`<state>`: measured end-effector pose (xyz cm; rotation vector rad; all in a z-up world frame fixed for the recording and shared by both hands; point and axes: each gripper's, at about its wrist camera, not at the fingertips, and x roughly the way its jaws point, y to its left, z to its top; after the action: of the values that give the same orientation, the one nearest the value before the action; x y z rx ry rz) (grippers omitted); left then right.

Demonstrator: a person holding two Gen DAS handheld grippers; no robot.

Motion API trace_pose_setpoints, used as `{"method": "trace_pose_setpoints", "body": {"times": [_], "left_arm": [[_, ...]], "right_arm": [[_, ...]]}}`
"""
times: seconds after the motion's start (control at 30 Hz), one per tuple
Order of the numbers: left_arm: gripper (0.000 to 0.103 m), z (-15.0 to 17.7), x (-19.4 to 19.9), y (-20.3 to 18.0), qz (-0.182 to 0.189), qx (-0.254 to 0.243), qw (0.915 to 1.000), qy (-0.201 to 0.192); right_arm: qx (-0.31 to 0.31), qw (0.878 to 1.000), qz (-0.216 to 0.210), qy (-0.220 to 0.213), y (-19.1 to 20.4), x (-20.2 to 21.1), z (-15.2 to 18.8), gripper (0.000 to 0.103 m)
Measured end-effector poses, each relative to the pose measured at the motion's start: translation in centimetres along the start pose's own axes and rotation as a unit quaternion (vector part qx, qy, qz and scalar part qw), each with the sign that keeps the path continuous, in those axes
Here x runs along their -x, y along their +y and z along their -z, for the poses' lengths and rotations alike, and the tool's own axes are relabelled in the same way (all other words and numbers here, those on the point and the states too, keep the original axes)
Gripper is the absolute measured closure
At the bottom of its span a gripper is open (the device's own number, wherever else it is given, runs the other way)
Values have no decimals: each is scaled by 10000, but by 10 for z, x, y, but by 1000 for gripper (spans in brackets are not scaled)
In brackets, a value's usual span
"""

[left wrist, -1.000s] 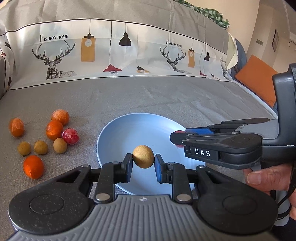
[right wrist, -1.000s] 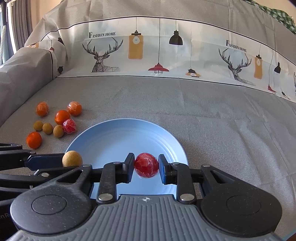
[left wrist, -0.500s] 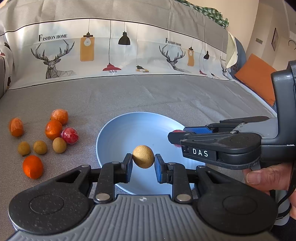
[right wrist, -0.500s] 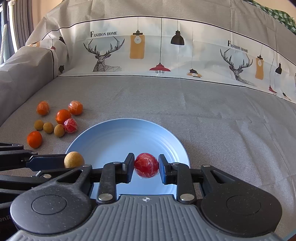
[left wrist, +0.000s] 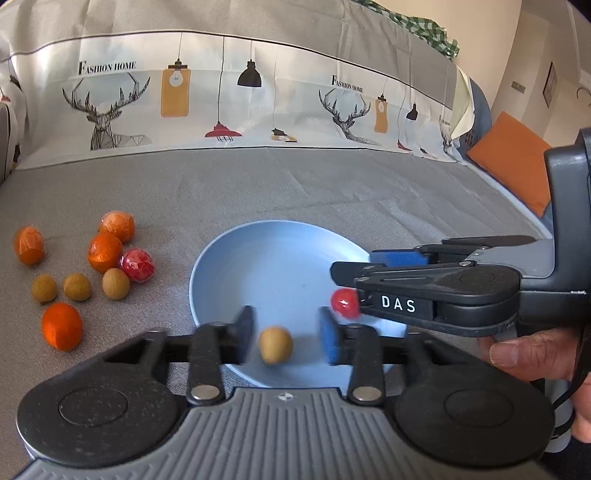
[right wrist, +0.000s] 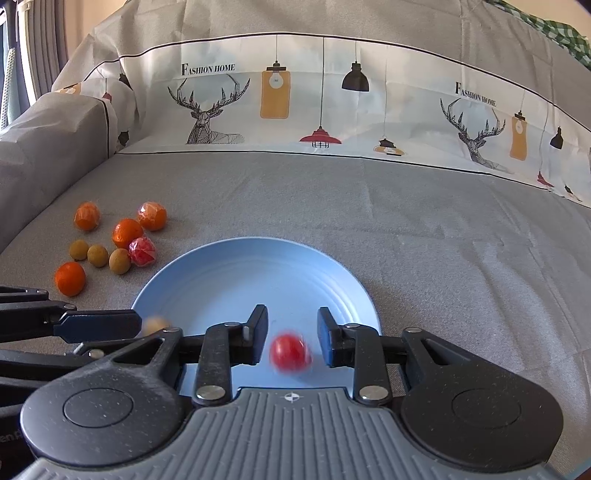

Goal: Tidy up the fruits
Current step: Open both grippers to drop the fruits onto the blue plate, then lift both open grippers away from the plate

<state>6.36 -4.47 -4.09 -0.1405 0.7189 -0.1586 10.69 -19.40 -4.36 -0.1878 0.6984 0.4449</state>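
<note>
A grey cover [right wrist: 406, 229] spreads across the seat. Along the far side runs a white band [left wrist: 258, 103] printed with stags and lamps — "Fashion Home". Far right, an orange cushion [left wrist: 517, 162] — above it, green checked cloth [left wrist: 432, 33].

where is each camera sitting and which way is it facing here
Left wrist: on the left gripper, angled down at the blue plate; its open jaws, just opened, flank a falling tan fruit; the right gripper and a hand show.
Right wrist: on the right gripper, same downward tilt; jaws just opened, red fruit dropping between; the left gripper enters at left.
Shared: plate, both fruits, the loose fruit pile, the grey cover.
</note>
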Motion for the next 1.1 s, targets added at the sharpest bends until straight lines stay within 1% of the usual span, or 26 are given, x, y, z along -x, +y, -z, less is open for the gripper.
{"method": "trace_pose_setpoints", "body": {"times": [0.03,0.07,0.1,0.17,0.2,0.23,0.27,0.3,0.37,0.4,0.47,0.5,0.53,0.6,0.63,0.67,0.73,0.8,0.83,0.9,0.93,0.97,1.0,1.03,1.07,1.1], "left_arm": [[43,-1,1,1,-43,7,10000,-18],[41,-2,4,2,-77,19,9999,-79],[38,-4,8,3,-132,32,9997,-180],[31,-8,22,8,-315,65,9985,-435],[26,-12,31,12,-427,144,9973,-577],[23,-16,42,18,-499,240,9959,-715],[23,-23,54,24,-558,295,9943,-862],[22,-32,66,29,-699,315,9919,-1010],[21,-54,95,42,-1122,362,9838,-1349],[20,-67,109,51,-1326,416,9784,-1529],[16,-94,139,69,-1790,481,9634,-1939],[13,-107,151,79,-2150,447,9529,-2093],[10,-119,160,89,-2572,391,9406,-2184],[7,-139,171,112,-3342,308,9140,-2280],[7,-146,173,127,-3616,317,9045,-2238],[7,-151,172,142,-3848,339,8976,-2124],[7,-156,167,169,-4268,322,8855,-1806],[7,-156,161,187,-4504,293,8787,-1557],[7,-154,159,194,-4569,281,8770,-1460],[7,-149,158,203,-4543,333,8798,-1362],[7,-144,160,203,-4555,415,8802,-1267],[7,-141,163,204,-4612,583,8782,-1126],[7,-139,168,203,-4748,834,8706,-984],[7,-138,168,209,-4952,1043,8574,-937],[7,-135,175,202,-5113,1122,8456,-1045],[5,-134,182,191,-5118,1075,8435,-1228]], "right_arm": [[-25,10000,21,-13,-1,0,0,55],[-59,10000,61,-31,-2,0,-1,51],[-99,9999,81,-42,-3,0,-1,49],[-197,9998,83,-52,-5,0,-3,49],[-235,9997,84,-60,-6,1,-3,49],[-277,9996,78,-78,-6,1,-4,49],[-319,9994,63,-93,-6,2,-5,49],[-360,9993,36,-102,-7,2,-6,49],[-419,9990,-14,-118,-5,2,-8,49],[-433,9990,-46,-117,-4,2,-8,49],[-435,9989,-109,-127,-2,3,-10,49],[-432,9989,-136,-138,0,3,-10,49],[-432,9988,-168,-147,0,4,-11,49],[-443,9987,-223,-151,1,5,-12,49],[-454,9986,-245,-152,0,5,-12,49],[-472,9984,-265,-152,0,5,-12,49],[-532,9980,-299,-144,-3,6,-13,49],[-592,9977,-317,-134,-4,6,-14,49],[-606,9975,-327,-136,-5,6,-14,49],[-602,9974,-354,-149,-4,7,-14,49],[-593,9975,-365,-150,-3,7,-15,49],[-577,9975,-372,-143,-2,7,-15,49],[-556,9976,-380,-138,-1,6,-15,49],[-533,9977,-385,-134,0,6,-15,49],[-514,9978,-388,-131,2,6,-15,49],[-502,9979,-396,-126,2,6,-15,49]]}}
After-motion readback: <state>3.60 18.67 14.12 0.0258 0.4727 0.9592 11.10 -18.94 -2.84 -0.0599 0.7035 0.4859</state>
